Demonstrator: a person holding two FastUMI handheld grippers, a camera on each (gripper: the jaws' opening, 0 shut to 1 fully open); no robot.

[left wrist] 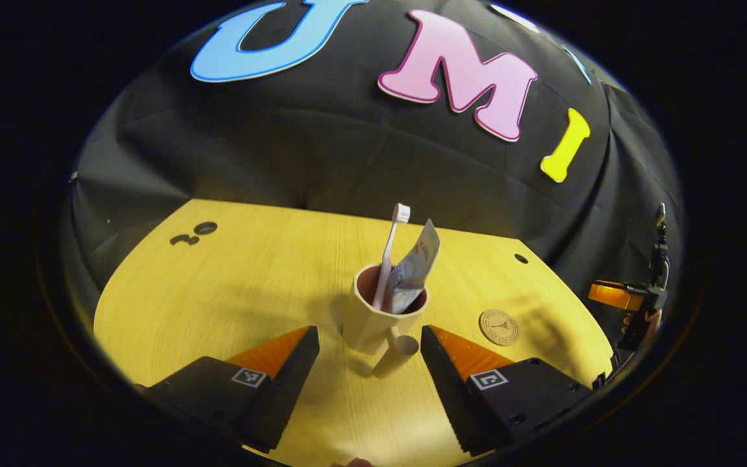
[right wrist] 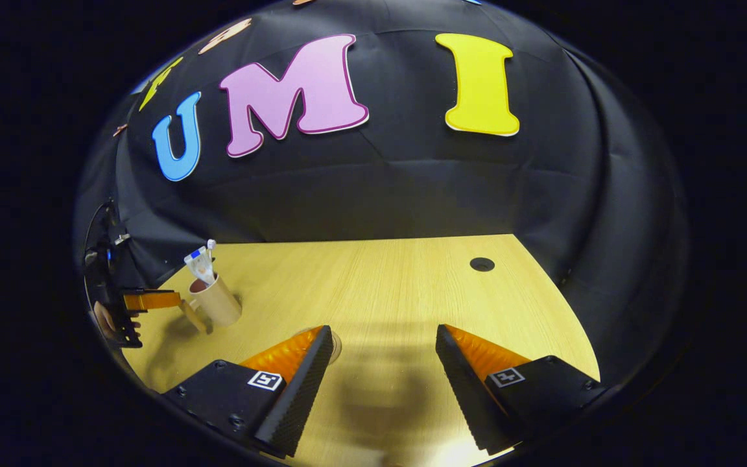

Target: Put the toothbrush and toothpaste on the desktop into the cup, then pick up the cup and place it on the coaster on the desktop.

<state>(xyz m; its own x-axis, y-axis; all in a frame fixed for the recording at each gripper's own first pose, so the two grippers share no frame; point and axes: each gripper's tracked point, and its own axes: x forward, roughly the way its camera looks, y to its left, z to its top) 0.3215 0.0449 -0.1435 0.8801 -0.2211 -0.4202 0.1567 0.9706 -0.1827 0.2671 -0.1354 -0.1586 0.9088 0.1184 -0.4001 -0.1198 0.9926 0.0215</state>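
A pale wooden desktop (left wrist: pixel 231 292) sits in front of a black cloth wall. In the left gripper view, a beige cup (left wrist: pixel 373 318) stands upright near the middle of the desktop, its handle (left wrist: pixel 394 355) pointing toward the camera. A white toothbrush (left wrist: pixel 390 253) stands in the cup with its bristle head up, and a flattened toothpaste tube (left wrist: pixel 415 266) leans beside it, both rising above the rim.

The left gripper (left wrist: pixel 370 340) has its two fingers spread wide, one on each side of the cup's handle, with clear desktop between each finger and the cup; neither finger touches it. A small round coaster (left wrist: pixel 498 326) lies flat on the desktop just to the right of the cup, apart from it, with nothing between the two. A round hole (left wrist: pixel 521 259) is cut in the desktop farther back on the right, and dark marks (left wrist: pixel 193 234) show at the far left.

In the right gripper view, the right gripper (right wrist: pixel 383 340) hovers over bare desktop with its fingers spread wide, holding nothing. The coaster (right wrist: pixel 334 344) peeks out just behind its left finger. The cup (right wrist: pixel 216 299) with the toothbrush (right wrist: pixel 208 250) and toothpaste tube (right wrist: pixel 200 266) stands at the far left, well apart, with the left gripper (right wrist: pixel 146 301) and the hand (right wrist: pixel 104 318) holding it beside the cup.
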